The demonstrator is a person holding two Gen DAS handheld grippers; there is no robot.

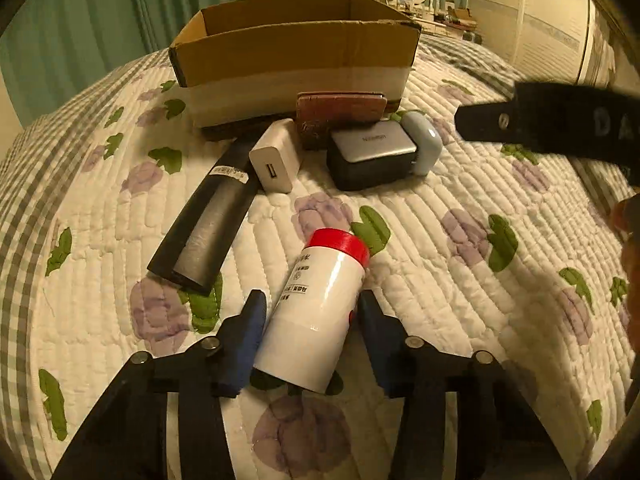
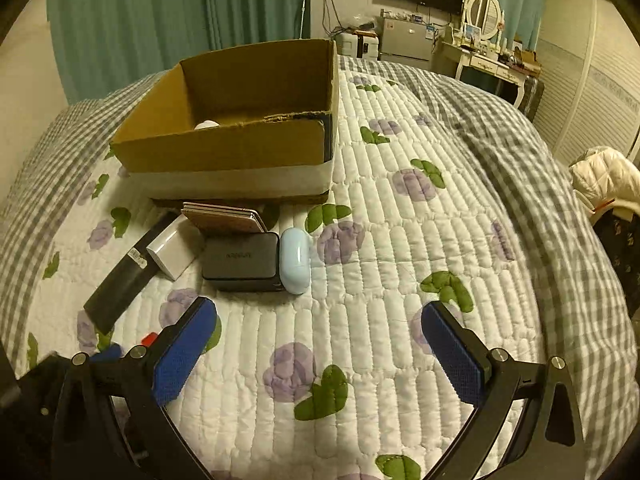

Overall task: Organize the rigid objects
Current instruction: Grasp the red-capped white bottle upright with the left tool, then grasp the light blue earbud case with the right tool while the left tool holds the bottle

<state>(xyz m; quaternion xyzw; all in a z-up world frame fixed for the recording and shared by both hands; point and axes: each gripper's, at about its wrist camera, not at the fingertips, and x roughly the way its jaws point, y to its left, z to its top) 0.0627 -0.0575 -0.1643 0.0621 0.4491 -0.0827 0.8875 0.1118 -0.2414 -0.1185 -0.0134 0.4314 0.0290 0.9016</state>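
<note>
The left gripper [image 1: 312, 332] has its blue pads on either side of a white bottle with a red cap [image 1: 316, 308], which lies on its side on the quilt [image 1: 440, 280], cap pointing toward the cardboard box [image 1: 296, 60]. The left pad looks to be touching the bottle's wall; the right pad sits just beside it with a sliver of gap — so the jaws are closing around the bottle, not yet clamped on it. The right gripper [image 2: 320, 348] hangs released, jaws spread wide over bare quilt, holding nothing.

To do this step well, I would squeeze across the middle of the bottle's body rather than near its base, since a smooth round wall is apt to roll or squirt out of flat pads. Close evenly, lift level, then carry it over the box's near wall.

Between the bottle and the box lie the rest: a long black remote [image 1: 204, 220] on the box's near-left side, a white charger [image 1: 274, 156] beside it, a brown wallet [image 1: 340, 110] leaning against the box wall, a black power adapter [image 1: 370, 154] in front of the wallet, and a pale blue earbud case [image 1: 424, 140] touching the adapter. In the right wrist view something small and white [image 2: 207, 124] already shows inside the box.
</note>
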